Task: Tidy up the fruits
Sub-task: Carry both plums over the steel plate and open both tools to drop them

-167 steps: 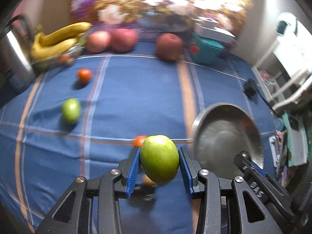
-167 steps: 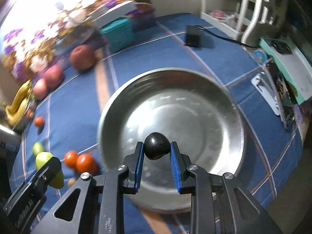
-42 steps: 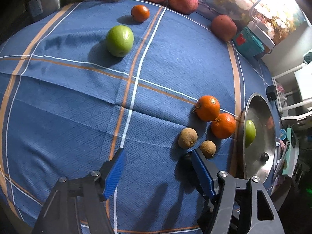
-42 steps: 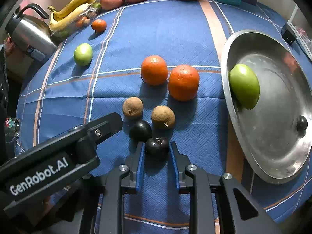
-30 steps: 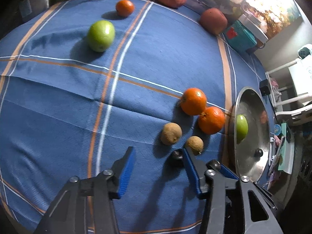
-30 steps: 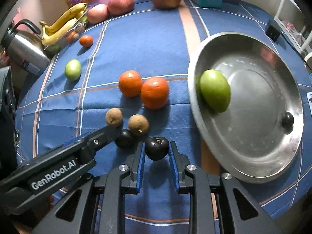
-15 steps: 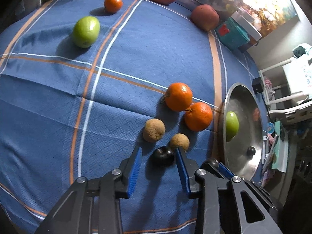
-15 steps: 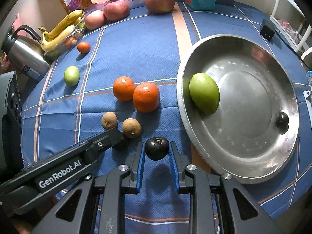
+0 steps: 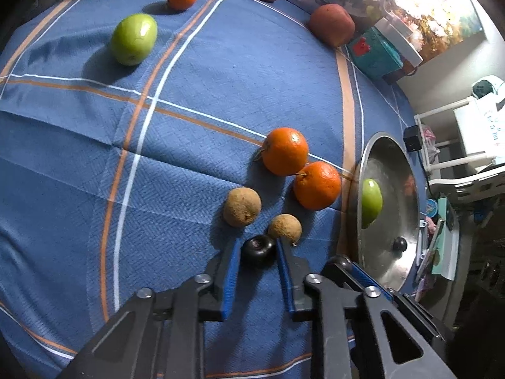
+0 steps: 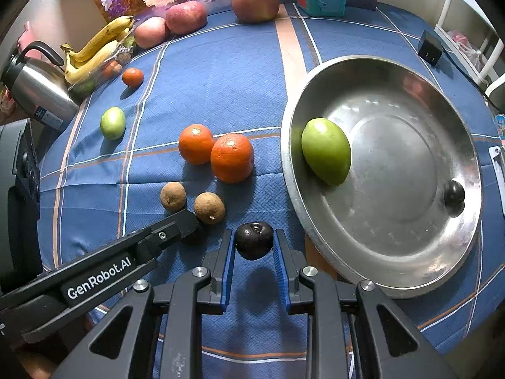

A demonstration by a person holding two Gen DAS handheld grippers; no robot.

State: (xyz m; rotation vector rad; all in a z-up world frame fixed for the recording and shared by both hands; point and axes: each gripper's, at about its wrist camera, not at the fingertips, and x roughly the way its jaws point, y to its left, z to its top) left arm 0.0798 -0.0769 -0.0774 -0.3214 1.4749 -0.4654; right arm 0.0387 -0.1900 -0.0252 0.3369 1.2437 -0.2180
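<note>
Right gripper (image 10: 254, 248): the blue-padded fingers (image 10: 228, 260) pinch a small round dark plum (image 10: 254, 240), held clear of the blue checked tablecloth surface (image 10: 221, 72) just beside the near-left rim of the large round steel basin (image 10: 457, 252).

Left gripper (image 9: 256, 263): the fingers (image 9: 232, 263) are drawn in on either side of a second small dark plum (image 9: 257, 250) that rests on the surface. Whether the pads press it cannot be told from either view.

Progress, judged from the layout: early. Inside the steel basin lie one large green oval fruit (image 10: 326, 151) against the left wall and one small dark plum (image 10: 454, 193) near the right wall. Outside the basin, to its left, remain two round oranges (image 10: 232, 158) touching each other, two small brown rough-skinned fruits (image 10: 209, 207) nearer the grippers, a small green fruit (image 10: 112, 122) and a small tangerine (image 10: 132, 76) farther left. Red apples (image 10: 186, 16) and yellow bananas (image 10: 94, 50) lie along the far edge of the surface.
</note>
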